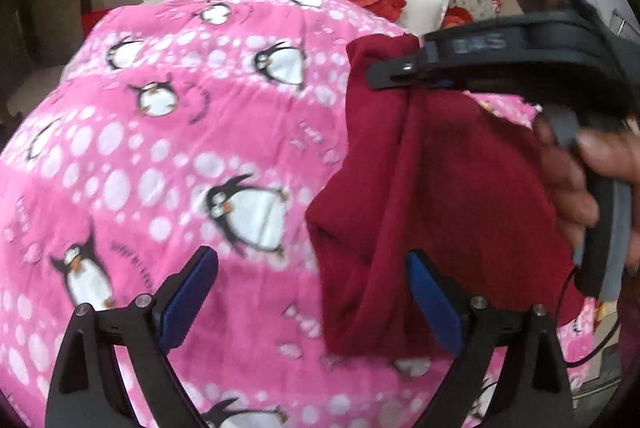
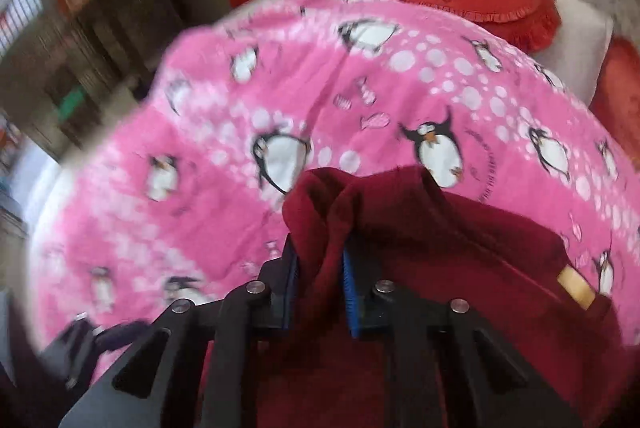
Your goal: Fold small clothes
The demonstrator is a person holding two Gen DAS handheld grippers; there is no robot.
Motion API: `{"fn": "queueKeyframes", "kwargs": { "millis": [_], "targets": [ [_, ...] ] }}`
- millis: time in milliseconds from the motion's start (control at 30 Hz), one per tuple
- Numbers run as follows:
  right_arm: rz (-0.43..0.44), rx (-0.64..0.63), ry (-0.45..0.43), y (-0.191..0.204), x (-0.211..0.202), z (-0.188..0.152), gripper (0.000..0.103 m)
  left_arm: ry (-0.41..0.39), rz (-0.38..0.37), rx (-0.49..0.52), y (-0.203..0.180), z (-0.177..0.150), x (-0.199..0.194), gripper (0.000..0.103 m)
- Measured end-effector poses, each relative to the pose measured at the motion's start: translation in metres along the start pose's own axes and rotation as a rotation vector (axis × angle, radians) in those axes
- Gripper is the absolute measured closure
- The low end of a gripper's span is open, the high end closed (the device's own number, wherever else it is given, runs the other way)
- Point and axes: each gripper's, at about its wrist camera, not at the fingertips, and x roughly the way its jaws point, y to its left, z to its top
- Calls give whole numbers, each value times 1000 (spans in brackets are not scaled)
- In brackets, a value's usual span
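The right gripper (image 2: 318, 268) clamps a bunched dark red fabric garment (image 2: 460, 248) over a pink penguin-print blanket (image 2: 200, 147). The left gripper (image 1: 312, 292) hangs open, empty.

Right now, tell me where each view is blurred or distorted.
Left wrist view: fisheye bows the pink penguin blanket; the right gripper and hand are smeared. Right wrist view: left-side furniture is streaked, while the maroon garment stays fairly sharp.

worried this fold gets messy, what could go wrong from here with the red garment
1. The right gripper pinches only a bunched edge of the maroon garment, so the fabric might slip out or fold crooked.
2. The left gripper is open and holds nothing, so the hanging side may sag unevenly.
3. The pink penguin blanket looks soft and rumpled, so creases may not lie flat.
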Motion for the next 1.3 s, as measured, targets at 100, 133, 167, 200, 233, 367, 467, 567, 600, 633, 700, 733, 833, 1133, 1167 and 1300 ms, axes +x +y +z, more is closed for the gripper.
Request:
{"fn": "queueKeyframes", "kwargs": {
  "millis": [100, 133, 167, 200, 233, 367, 467, 567, 600, 633, 700, 733, 833, 1133, 1167, 1300],
  "targets": [
    [62, 50, -28, -15, -22, -4, 103, 25, -11, -1, -6, 5, 12, 6],
    [70, 58, -32, -16, -26, -5, 103, 33, -10, -3, -8, 5, 16, 6],
    [82, 69, -39, -18, -31, -7, 103, 35, -11, -8, -8, 5, 19, 7],
    [90, 72, -43, -20, -32, -7, 103, 31, -14, -10, -9, 5, 20, 9],
    [94, 72, -44, -21, -33, -7, 103, 27, -26, -6, -10, 5, 21, 23],
    [98, 68, -35, -25, -34, -11, 103, 47, -105, -22, -17, 4, 21, 71],
    [96, 74, -29, -24, -29, -13, 103, 15, -77, 26, -26, -1, 18, 77],
    [94, 92, -18, -21, -21, -9, 103, 5, -65, 43, -34, -6, 16, 78],
    [89, 94, -8, -19, -17, -6, 97, 6, -64, 44, -34, -6, 18, 78],
    [83, 93, -3, -18, -14, -5, 91, 8, -65, 42, -36, -7, 18, 78],
    [49, 80, 13, -12, -5, -1, 85, 10, -64, 39, -39, -7, 19, 78],
    [33, 69, 25, -8, 1, 1, 83, 10, -62, 39, -40, -7, 20, 78],
    [3, 52, 42, 1, 12, 4, 77, 9, -50, 51, -40, -9, 20, 78],
    [7, 25, 38, -6, 14, -2, 103, 13, -11, 77, -58, -3, 17, 80],
    [15, 28, 22, -9, 7, -4, 103, 10, -5, 87, -62, -2, 14, 80],
    [37, 14, -44, -16, -28, -12, 103, -16, 3, 140, -89, 2, -6, 81]
  ]
}}
